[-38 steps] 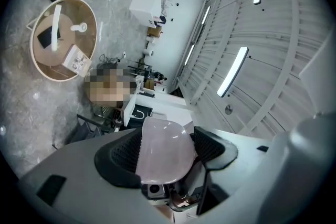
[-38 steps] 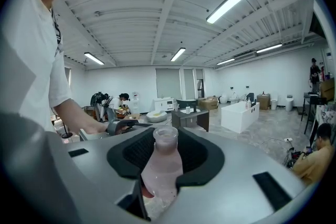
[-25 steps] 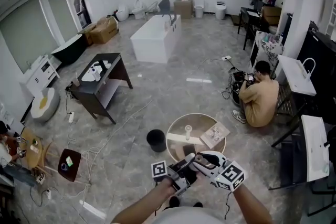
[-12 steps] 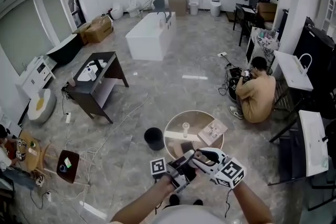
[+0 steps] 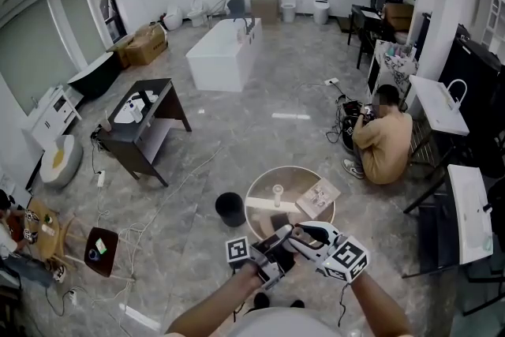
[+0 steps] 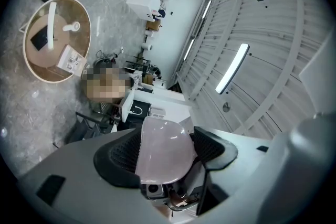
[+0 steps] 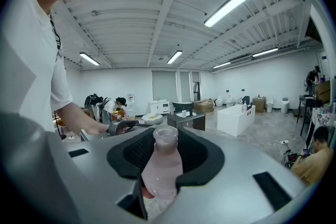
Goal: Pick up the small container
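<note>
Grey marble floor fills the head view, with a long white bathtub far off and a round wooden table just ahead of the person; below the table the left hand-held gripper and the right hand-held gripper meet tip to tip, hiding what they carry; only the gripper views show it: a small pale pink translucent plastic bottle, neck pointing away, clamped between the right pads at a narrow opening, off the table; the left gripper view shows its rounded body pinched between wider-set pads.
</note>
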`<move>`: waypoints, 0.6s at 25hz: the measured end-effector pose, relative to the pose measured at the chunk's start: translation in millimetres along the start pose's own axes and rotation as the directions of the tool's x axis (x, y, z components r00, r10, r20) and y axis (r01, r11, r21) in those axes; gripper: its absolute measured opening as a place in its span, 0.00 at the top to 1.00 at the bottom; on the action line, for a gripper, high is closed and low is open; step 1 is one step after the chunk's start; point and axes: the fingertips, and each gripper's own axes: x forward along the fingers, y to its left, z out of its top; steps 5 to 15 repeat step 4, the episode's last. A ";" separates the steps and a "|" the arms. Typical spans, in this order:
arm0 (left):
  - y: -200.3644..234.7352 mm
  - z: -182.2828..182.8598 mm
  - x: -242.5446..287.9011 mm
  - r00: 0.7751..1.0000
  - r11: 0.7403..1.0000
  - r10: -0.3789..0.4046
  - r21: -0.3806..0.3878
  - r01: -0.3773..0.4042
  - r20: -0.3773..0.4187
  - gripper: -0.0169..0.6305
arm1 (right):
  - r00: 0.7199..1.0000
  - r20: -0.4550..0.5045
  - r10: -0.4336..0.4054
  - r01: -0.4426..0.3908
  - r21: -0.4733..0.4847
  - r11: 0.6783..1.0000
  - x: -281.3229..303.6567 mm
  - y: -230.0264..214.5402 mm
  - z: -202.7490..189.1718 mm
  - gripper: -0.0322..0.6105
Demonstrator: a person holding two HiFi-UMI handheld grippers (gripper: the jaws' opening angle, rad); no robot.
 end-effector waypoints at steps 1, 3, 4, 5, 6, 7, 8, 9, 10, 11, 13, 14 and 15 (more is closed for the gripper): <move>-0.2 0.9 -0.8 1.000 1.000 -0.001 0.000 0.001 0.000 0.48 | 1.000 -0.001 0.000 0.000 0.000 1.000 1.2 0.5 0.0 0.72; -0.1 1.7 -2.2 1.000 1.000 -0.002 0.001 0.002 -0.001 0.48 | 1.000 -0.005 -0.001 0.001 -0.001 1.000 2.7 1.6 -1.2 0.72; -0.1 2.0 -2.9 1.000 1.000 -0.003 0.001 0.003 -0.001 0.48 | 1.000 -0.007 -0.002 0.002 -0.002 1.000 3.4 2.2 -1.9 0.72; -0.1 2.0 -2.9 1.000 1.000 -0.003 0.001 0.003 -0.001 0.48 | 1.000 -0.007 -0.002 0.002 -0.002 1.000 3.4 2.2 -1.9 0.72; -0.1 2.0 -2.9 1.000 1.000 -0.003 0.001 0.003 -0.001 0.48 | 1.000 -0.007 -0.002 0.002 -0.002 1.000 3.4 2.2 -1.9 0.72; -0.1 2.0 -2.9 1.000 1.000 -0.003 0.001 0.003 -0.001 0.48 | 1.000 -0.007 -0.002 0.002 -0.002 1.000 3.4 2.2 -1.9 0.72; -0.1 2.0 -2.9 1.000 1.000 -0.003 0.001 0.003 -0.001 0.48 | 1.000 -0.007 -0.002 0.002 -0.002 1.000 3.4 2.2 -1.9 0.72; -0.1 2.0 -2.9 1.000 1.000 -0.003 0.001 0.003 -0.001 0.48 | 1.000 -0.007 -0.002 0.002 -0.002 1.000 3.4 2.2 -1.9 0.72; -0.1 2.0 -2.9 1.000 1.000 -0.003 0.001 0.003 -0.001 0.48 | 1.000 -0.007 -0.002 0.002 -0.002 1.000 3.4 2.2 -1.9 0.72; -0.1 2.0 -2.9 1.000 1.000 -0.003 0.001 0.003 -0.001 0.48 | 1.000 -0.007 -0.002 0.002 -0.002 1.000 3.4 2.2 -1.9 0.72; -0.1 2.0 -2.9 1.000 1.000 -0.003 0.001 0.003 -0.001 0.48 | 1.000 -0.007 -0.002 0.002 -0.002 1.000 3.4 2.2 -1.9 0.72; -0.1 2.0 -2.9 1.000 1.000 -0.003 0.001 0.003 -0.001 0.48 | 1.000 -0.007 -0.002 0.002 -0.002 1.000 3.4 2.2 -1.9 0.72; -0.1 2.0 -2.9 1.000 1.000 -0.003 0.001 0.003 -0.001 0.48 | 1.000 -0.007 -0.002 0.002 -0.002 1.000 3.4 2.2 -1.9 0.72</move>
